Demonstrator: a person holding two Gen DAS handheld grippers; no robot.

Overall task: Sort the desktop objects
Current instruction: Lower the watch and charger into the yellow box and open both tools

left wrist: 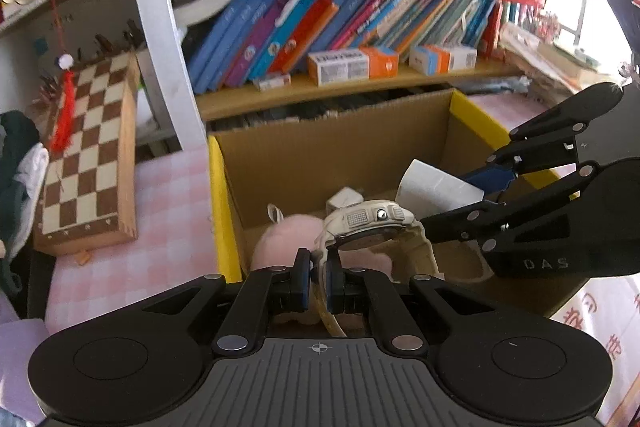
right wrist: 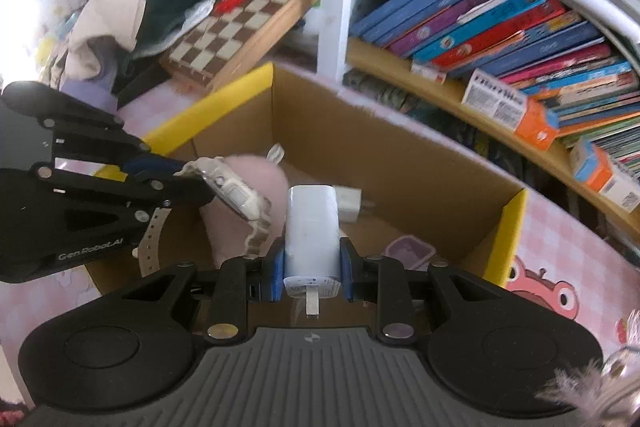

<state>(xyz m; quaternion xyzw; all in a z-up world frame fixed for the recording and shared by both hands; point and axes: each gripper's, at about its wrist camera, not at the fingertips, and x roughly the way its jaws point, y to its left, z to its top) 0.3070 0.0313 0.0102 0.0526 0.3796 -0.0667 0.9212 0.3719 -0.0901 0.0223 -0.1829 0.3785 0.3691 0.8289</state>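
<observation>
My left gripper point(left wrist: 318, 281) is shut on the strap of a cream digital watch point(left wrist: 370, 223) and holds it above an open cardboard box point(left wrist: 320, 155) with yellow edges. My right gripper point(right wrist: 312, 273) is shut on a white charger plug point(right wrist: 312, 231), also above the box. In the left wrist view the right gripper point(left wrist: 490, 189) reaches in from the right with the charger point(left wrist: 436, 187). In the right wrist view the left gripper point(right wrist: 176, 179) reaches in from the left with the watch point(right wrist: 236, 193). A pink plush toy point(right wrist: 244, 179) and a second white charger point(right wrist: 348, 203) lie in the box.
A small purple case point(right wrist: 408, 249) lies on the box floor. A wooden chessboard point(left wrist: 88, 155) leans left of the box on the pink checked tablecloth point(left wrist: 160, 211). A shelf of books point(left wrist: 340, 19) and small cartons point(left wrist: 352, 65) stands behind. Clothes point(right wrist: 132, 3) are piled at the left.
</observation>
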